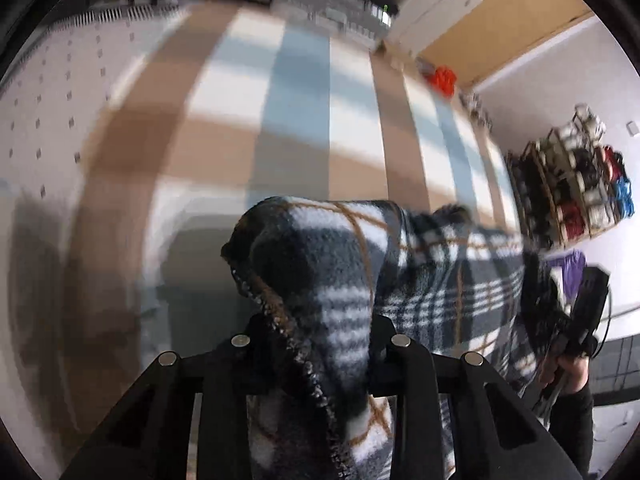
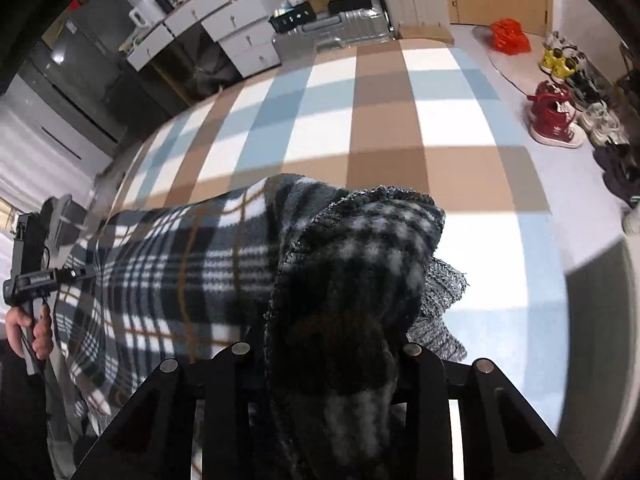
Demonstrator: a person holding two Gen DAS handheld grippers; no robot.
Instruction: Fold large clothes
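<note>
The left gripper (image 1: 320, 344) is clamped on a bunched corner of the plaid fleece garment (image 1: 440, 280), and the right gripper (image 2: 328, 356) pinches its other end. The soft, fuzzy fabric, dark grey and white with thin tan lines and a stitched edge, hangs stretched between them above the bed (image 2: 360, 128) with its brown, blue and white checks.

Black gripper (image 1: 316, 344) frames, silver bolt heads (four), seemingly dark sleeve (image 1: 572, 420)
</note>
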